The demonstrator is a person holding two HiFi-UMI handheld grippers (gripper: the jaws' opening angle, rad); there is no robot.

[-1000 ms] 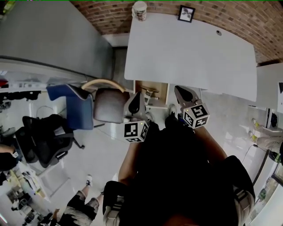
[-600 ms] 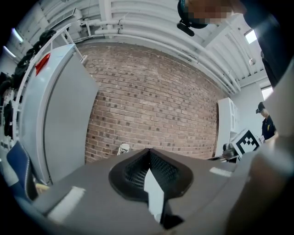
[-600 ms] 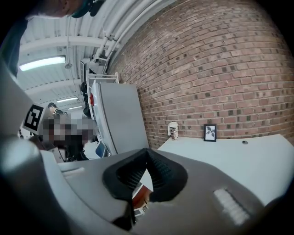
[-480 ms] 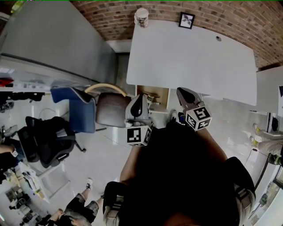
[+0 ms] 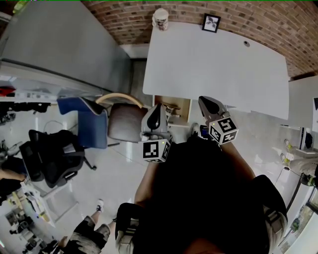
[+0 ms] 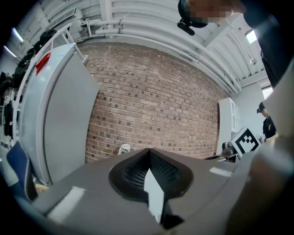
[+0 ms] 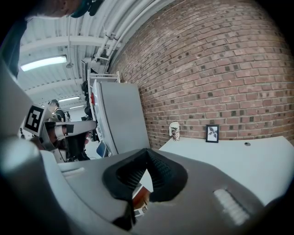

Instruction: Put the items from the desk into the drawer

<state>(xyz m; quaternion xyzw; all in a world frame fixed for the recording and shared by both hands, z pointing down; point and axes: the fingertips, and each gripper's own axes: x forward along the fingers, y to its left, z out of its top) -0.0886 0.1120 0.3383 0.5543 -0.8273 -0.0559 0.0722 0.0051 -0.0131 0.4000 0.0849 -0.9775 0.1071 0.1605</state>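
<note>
By the brick wall, a white desk; left gripper and right gripper jaws closed, empty

Open-plan office with an industrial finish: a white bench stands against a bare brick wall. A wooden drawer is open beneath its near edge, and a small framed picture and a paper cup sit at its far edge. A black office chair, a blue chair and a brown chair stand on a glossy pale floor. Overhead, white pipes run exposed beside a strip light.
</note>
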